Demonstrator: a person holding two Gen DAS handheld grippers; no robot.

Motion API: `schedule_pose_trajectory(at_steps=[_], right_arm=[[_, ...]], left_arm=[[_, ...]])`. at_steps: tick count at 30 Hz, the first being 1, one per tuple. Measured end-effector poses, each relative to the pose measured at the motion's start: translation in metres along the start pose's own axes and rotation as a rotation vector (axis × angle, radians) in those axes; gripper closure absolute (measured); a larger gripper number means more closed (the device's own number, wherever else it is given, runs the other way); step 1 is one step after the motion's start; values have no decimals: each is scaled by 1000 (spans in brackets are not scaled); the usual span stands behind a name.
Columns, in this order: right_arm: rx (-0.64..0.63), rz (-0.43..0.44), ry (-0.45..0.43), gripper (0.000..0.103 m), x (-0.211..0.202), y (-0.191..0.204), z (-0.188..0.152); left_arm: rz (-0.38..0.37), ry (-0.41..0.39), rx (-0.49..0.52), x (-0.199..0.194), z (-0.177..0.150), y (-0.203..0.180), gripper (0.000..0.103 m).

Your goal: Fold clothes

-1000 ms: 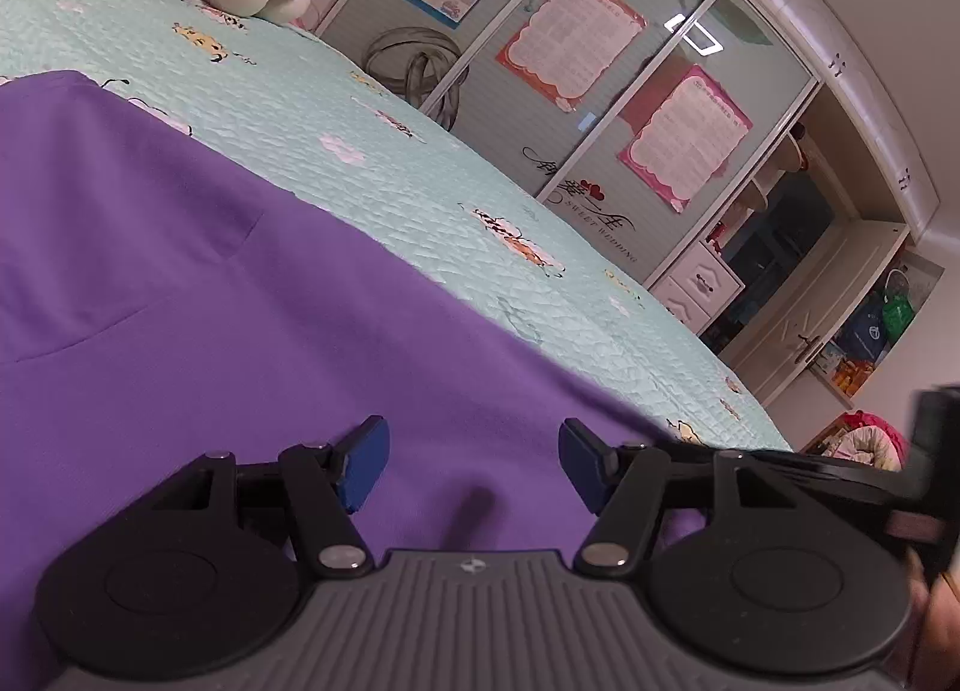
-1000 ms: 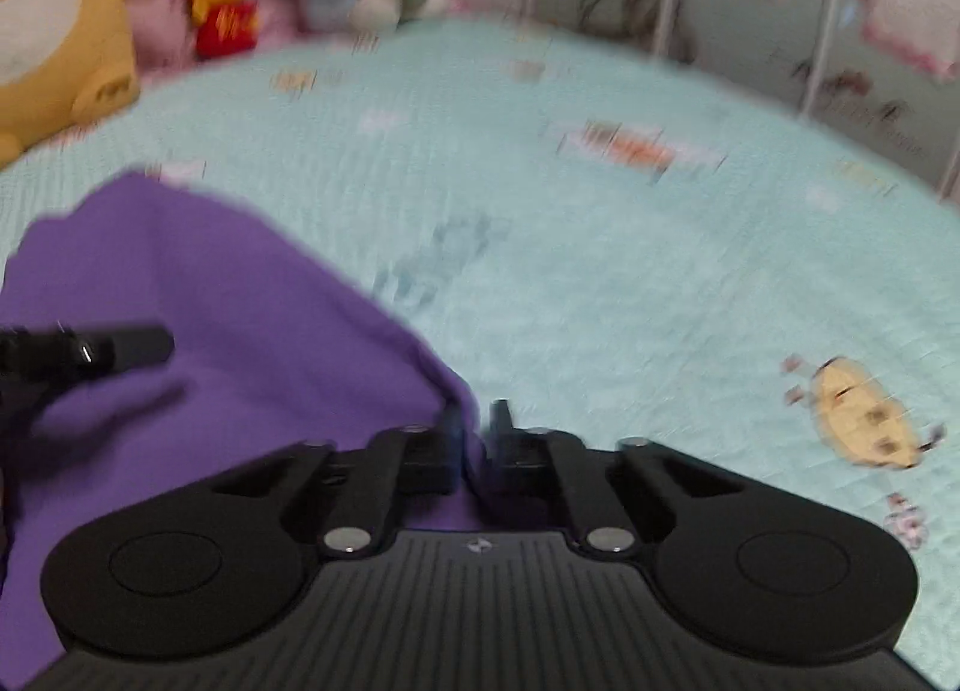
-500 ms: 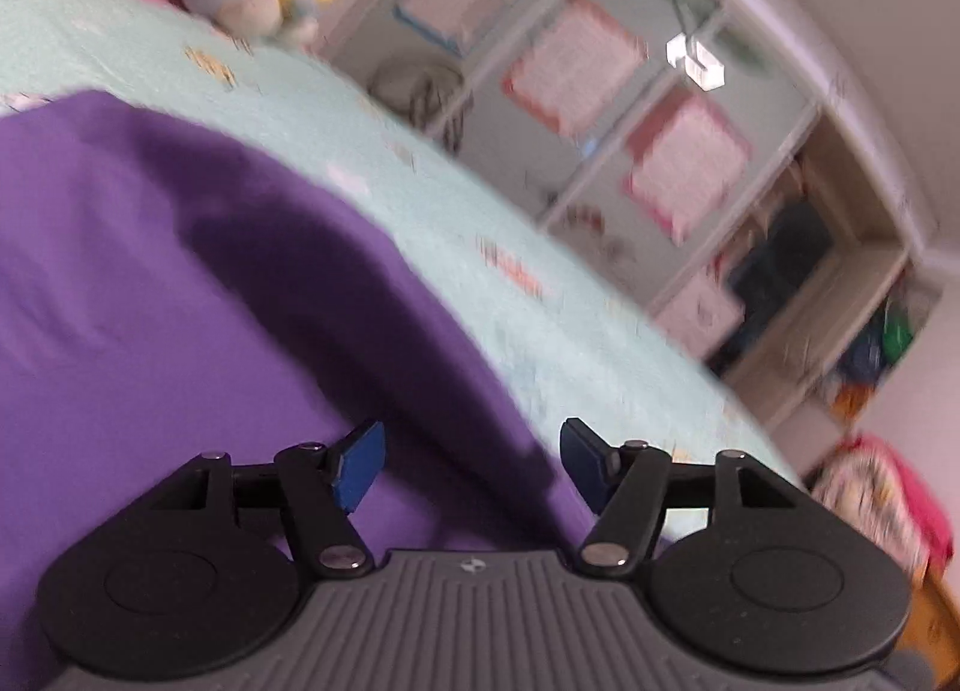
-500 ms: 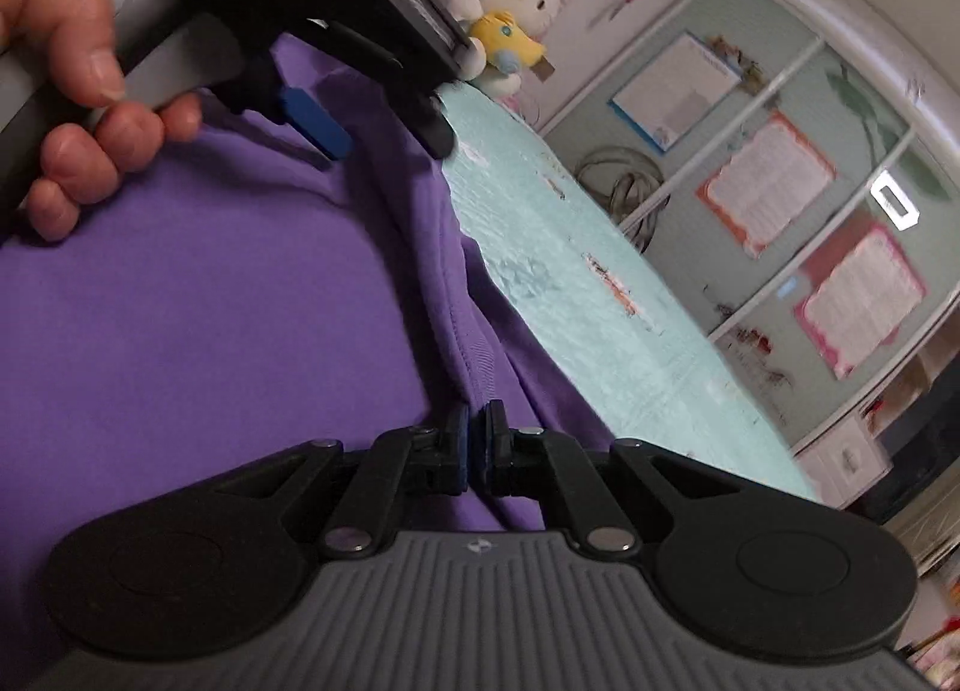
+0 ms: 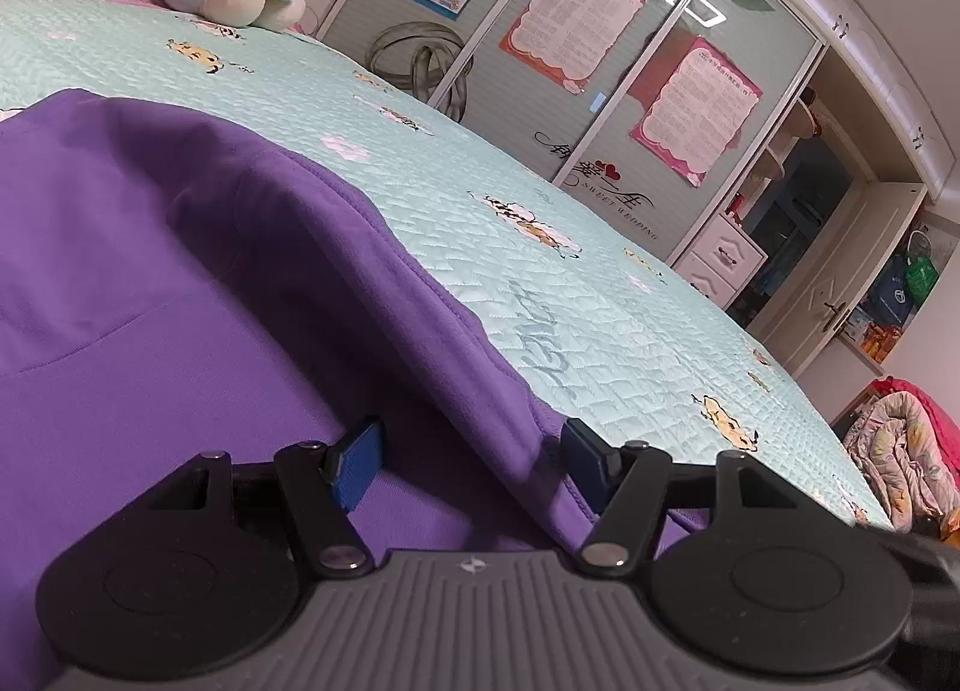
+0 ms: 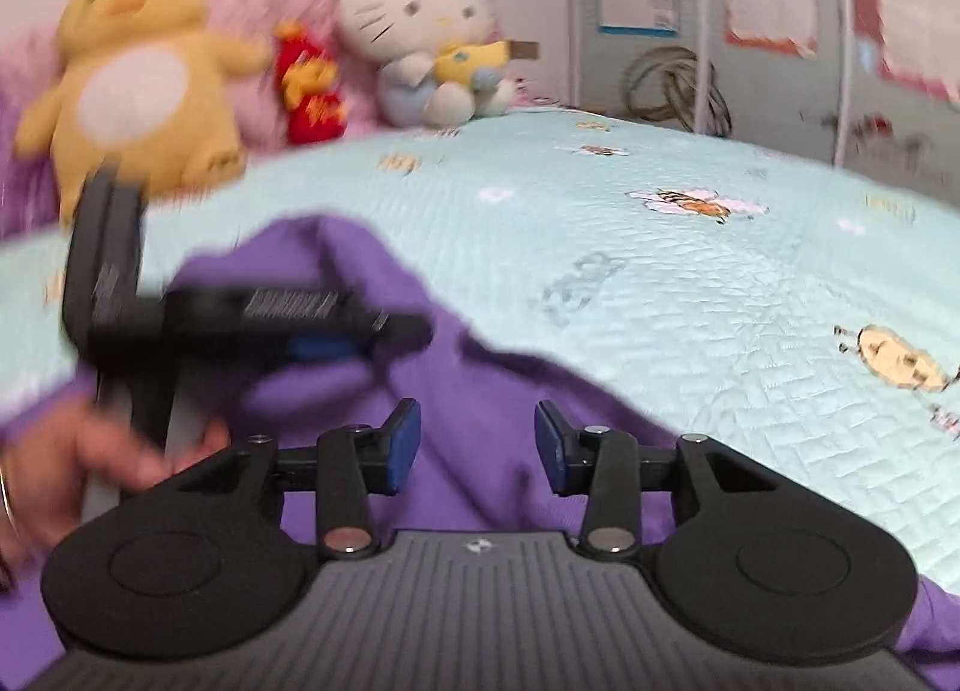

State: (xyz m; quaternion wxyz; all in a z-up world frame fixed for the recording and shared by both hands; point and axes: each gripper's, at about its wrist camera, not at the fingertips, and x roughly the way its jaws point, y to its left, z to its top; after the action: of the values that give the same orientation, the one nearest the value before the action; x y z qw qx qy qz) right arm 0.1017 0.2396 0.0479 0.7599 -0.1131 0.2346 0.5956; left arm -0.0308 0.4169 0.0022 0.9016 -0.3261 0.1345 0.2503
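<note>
A purple garment [image 5: 150,271] lies spread on the mint bedspread [image 5: 570,295]. One flap of it is folded over, and its edge runs diagonally down to my left gripper [image 5: 471,463]. That gripper is open, with the fold lying loose between its blue pads. In the right wrist view my right gripper [image 6: 476,445] hovers over the purple garment [image 6: 480,391]. Its jaws are opening and the pads press on nothing. The left gripper [image 6: 336,343] shows there blurred at the left, held by a hand [image 6: 54,469].
Plush toys sit at the head of the bed: a yellow chick [image 6: 132,85], a red one [image 6: 309,85] and a white cat [image 6: 420,43]. Sliding wardrobe doors with posters [image 5: 576,13] stand beyond the bed. A crumpled blanket [image 5: 900,451] lies at the far right.
My right gripper let go of the purple cloth edge and its jaws parted. The flap it carried now lies folded over the garment. The left gripper stayed open and nearly still.
</note>
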Motion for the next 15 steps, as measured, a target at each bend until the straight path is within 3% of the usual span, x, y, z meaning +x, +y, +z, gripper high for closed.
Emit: schedule_pose_trajectory(at_steps=[4,7,12,15], right_arm=[[57,56,71,62,23,-21,11],[33,81,119,77,34,-20,7],[17,117,185,78,45,-12,4],[10,128,193,85,46,-9,6]], left_arm=[[-3,-1,-4,0,-2,1,35],[-4,-1,-6,0,-2,1,35],[-6,-1,-10,0,-2,1,35],[-7,-1,-13,0,-1,1,35]])
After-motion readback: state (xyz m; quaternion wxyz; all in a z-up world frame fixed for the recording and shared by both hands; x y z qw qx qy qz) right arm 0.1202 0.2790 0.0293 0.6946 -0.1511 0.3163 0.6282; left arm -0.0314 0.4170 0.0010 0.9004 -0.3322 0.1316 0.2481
